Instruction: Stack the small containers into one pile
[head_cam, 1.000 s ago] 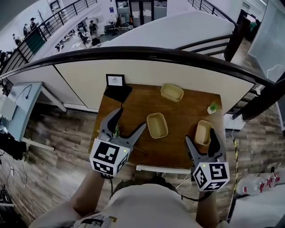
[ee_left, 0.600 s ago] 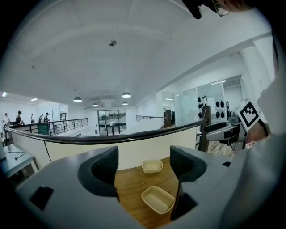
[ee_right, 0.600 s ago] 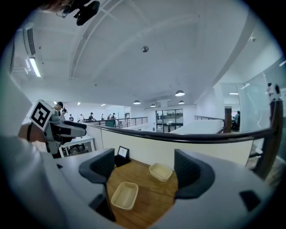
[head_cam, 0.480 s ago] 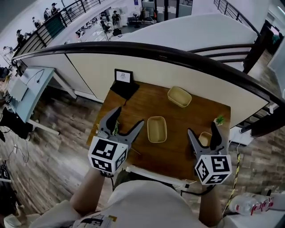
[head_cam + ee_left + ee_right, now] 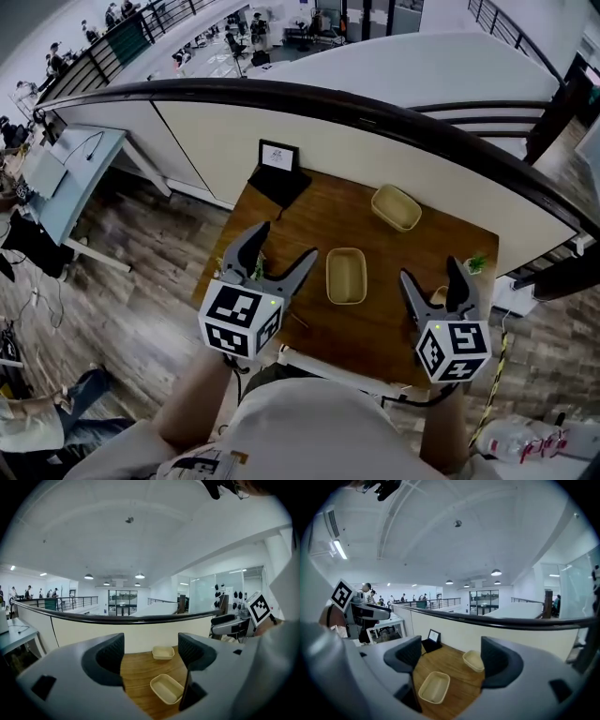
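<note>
No pile yet: three containers (image 5: 346, 276) sit apart on the counter (image 5: 314, 214). My left gripper (image 5: 281, 248) and right gripper (image 5: 432, 274) have fingers spread, empty.

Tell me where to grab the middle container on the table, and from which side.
Probably across the middle container at its narrow width, a jaw outside each long wall, coming from its near short end: it sits open side up, lengthwise away from you.
</note>
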The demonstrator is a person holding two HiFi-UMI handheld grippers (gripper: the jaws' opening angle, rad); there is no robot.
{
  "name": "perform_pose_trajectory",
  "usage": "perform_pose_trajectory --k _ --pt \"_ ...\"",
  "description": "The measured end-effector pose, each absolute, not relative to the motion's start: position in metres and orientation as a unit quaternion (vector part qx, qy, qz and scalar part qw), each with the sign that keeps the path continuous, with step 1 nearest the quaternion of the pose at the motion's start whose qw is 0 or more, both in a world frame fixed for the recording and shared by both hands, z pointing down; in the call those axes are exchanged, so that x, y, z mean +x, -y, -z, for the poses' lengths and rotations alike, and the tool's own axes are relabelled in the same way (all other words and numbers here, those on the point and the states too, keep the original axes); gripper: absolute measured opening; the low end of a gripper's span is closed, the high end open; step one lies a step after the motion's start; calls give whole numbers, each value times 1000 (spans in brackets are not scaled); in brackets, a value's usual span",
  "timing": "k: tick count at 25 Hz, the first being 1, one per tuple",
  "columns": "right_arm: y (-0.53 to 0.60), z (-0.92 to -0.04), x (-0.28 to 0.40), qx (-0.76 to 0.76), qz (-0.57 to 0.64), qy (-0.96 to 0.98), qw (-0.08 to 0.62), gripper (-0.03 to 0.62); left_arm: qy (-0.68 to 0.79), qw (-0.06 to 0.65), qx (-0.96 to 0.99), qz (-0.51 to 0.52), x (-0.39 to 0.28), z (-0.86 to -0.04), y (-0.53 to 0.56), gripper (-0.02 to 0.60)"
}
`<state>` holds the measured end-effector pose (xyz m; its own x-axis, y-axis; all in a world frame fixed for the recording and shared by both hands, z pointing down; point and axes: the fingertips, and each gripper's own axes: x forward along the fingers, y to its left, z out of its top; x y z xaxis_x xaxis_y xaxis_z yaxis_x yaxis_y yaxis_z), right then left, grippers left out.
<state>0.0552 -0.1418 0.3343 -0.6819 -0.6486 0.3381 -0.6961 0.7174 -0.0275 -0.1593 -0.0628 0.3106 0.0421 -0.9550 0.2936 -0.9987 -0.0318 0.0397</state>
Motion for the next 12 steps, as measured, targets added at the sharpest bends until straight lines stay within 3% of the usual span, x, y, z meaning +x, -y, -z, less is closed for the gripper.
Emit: perform_pose_trajectory --k 6,12 --pt "139 -345 40 366 -84 910 174 395 672 137 721 -102 -170 -326 67 362" --pt "152 -377 20 359 -96 904 210 373 653 204 721 -106 -174 -372 81 354"
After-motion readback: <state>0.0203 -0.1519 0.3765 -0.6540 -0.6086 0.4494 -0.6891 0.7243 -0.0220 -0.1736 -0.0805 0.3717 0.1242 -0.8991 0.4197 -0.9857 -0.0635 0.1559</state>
